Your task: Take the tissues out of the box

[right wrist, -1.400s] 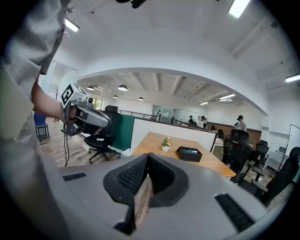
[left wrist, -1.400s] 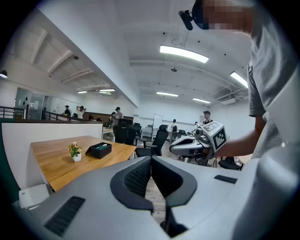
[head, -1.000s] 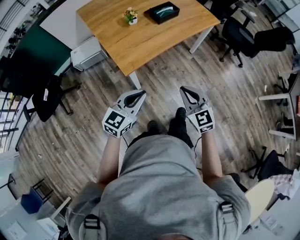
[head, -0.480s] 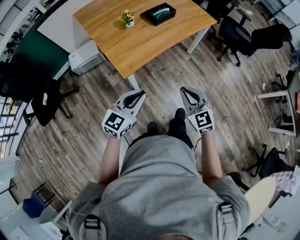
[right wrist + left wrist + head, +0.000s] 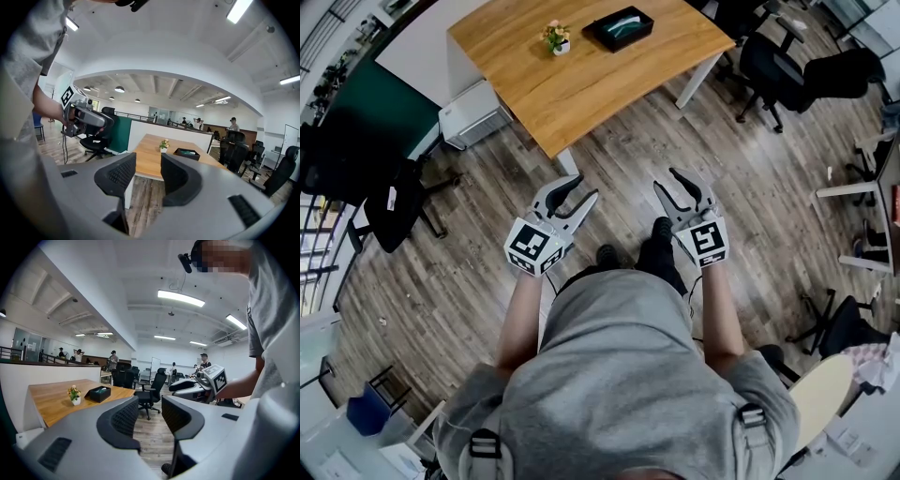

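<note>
Two grippers here, one per hand, and neither has anything in it. The left gripper (image 5: pixel 586 186) and the right gripper (image 5: pixel 669 180) are both held out in front of the person's grey shirt (image 5: pixel 628 375) over the wood floor (image 5: pixel 469 253). Both sets of jaws are partway apart and opening. Each gripper's own view shows just empty air and floor in the gap, with the pads touching nothing.

One tissue box (image 5: pixel 622 26), black with a bit of pale tissue showing at the top, sits on the one wooden table (image 5: pixel 581 89), towards its far edge. It's well apart from both grippers and nothing is touching it. One small potted plant (image 5: pixel 557 36) in a white pot stands near the box, to its left in the head view. Those two are all I can see on the tabletop.

One white cabinet (image 5: pixel 473 108) sits on the floor at the table's left side. Two dark shoes (image 5: pixel 660 228) poke out below the grippers. There are several black office chairs (image 5: pixel 766 62) around the room, too scattered and cropped for me to count properly.
</note>
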Action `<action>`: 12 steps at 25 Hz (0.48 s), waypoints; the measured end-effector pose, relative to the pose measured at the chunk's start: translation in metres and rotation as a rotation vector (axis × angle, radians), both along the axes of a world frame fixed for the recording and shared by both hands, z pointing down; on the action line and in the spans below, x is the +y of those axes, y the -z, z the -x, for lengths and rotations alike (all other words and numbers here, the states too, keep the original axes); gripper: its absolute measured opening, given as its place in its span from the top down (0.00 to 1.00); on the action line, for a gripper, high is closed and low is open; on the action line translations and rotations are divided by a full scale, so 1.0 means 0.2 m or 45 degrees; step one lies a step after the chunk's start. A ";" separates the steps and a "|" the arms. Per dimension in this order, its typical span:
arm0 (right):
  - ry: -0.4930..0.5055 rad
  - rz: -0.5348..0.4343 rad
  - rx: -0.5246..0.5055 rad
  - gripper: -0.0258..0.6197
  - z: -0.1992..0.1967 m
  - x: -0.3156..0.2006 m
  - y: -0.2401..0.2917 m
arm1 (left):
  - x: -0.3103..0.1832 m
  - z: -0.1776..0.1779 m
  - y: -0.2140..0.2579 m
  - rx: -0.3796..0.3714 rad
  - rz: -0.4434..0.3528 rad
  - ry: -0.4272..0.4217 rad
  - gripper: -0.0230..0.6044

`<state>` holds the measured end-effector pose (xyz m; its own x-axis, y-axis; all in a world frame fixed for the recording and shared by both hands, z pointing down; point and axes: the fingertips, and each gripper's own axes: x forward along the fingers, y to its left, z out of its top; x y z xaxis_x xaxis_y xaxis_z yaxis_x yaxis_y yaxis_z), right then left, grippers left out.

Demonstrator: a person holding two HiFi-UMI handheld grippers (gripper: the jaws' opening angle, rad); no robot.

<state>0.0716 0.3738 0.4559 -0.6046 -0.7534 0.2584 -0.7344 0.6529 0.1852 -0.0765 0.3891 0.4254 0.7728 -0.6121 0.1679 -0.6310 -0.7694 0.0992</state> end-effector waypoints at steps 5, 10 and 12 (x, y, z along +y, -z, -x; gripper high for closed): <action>0.009 0.009 0.046 0.58 0.03 -0.02 -0.05 | 0.00 0.00 -0.01 0.015 0.009 -0.028 0.64; 0.011 0.002 0.027 0.52 0.05 -0.04 -0.03 | 0.00 0.00 -0.01 0.008 0.011 -0.039 0.59; 0.003 0.011 0.019 0.51 0.05 -0.05 -0.03 | -0.01 0.00 -0.01 0.002 0.012 -0.039 0.58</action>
<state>0.0620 0.3637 0.4612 -0.6023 -0.7497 0.2742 -0.7302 0.6562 0.1903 -0.0765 0.3872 0.4270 0.7913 -0.5866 0.1722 -0.6071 -0.7874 0.1072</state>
